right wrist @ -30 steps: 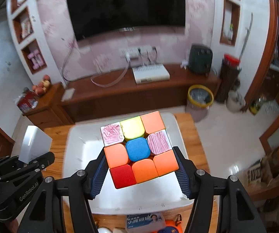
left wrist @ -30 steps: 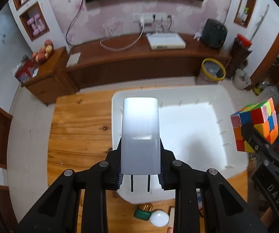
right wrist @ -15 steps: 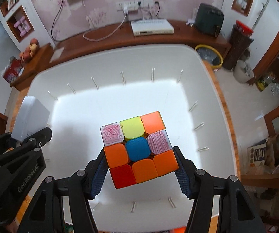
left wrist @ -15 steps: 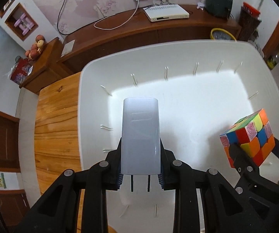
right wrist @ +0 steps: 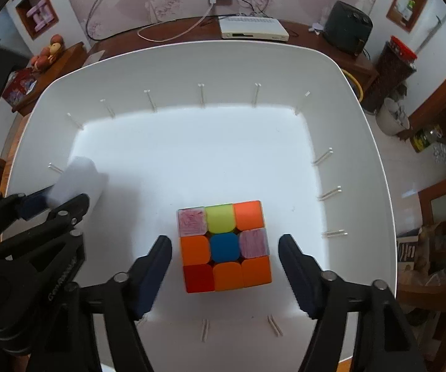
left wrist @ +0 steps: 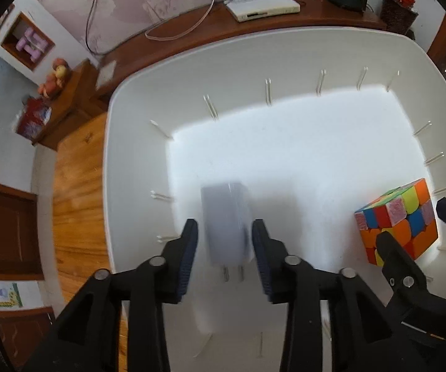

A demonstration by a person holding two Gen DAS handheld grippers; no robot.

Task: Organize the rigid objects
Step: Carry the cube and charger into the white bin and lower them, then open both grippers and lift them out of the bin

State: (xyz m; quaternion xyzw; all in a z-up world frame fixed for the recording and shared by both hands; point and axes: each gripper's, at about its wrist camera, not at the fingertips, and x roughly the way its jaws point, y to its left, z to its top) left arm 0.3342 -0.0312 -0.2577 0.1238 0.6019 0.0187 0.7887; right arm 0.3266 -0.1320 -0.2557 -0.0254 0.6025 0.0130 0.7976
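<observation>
White plastic forms the bin point(right wrist: 362, 124) that carries both task items, and each item now lies on the bin floor, whereas half a second ago each was clamped between gripper pads above that floor. The left gripper point(left wrist: 224, 248) points steeply downward with its jaws opening; the white charger point(left wrist: 226, 223) lies between them, prongs toward the camera, with a visible gap on each side, so the pads no longer press on it. The charger appears blurred in the left wrist view. It is located near the bin's left wall, toward the near edge. The right gripper point(right wrist: 225, 259) also points steeply downward with its jaws opening; the puzzle cube point(right wrist: 224, 246) rests on the floor between them, clear of both pads, its upper face showing a blue centre tile surrounded by orange, red, yellow-green and scribbled pink tiles. In the left wrist view the cube point(left wrist: 398, 224) sits close to the bin's right wall, well apart from the charger. In the right wrist view the charger point(right wrist: 78, 183) lies against the left wall behind the left gripper's fingers point(right wrist: 68, 210). The bin stands on a wooden table point(left wrist: 77, 186), which shows along its left edge.
</observation>
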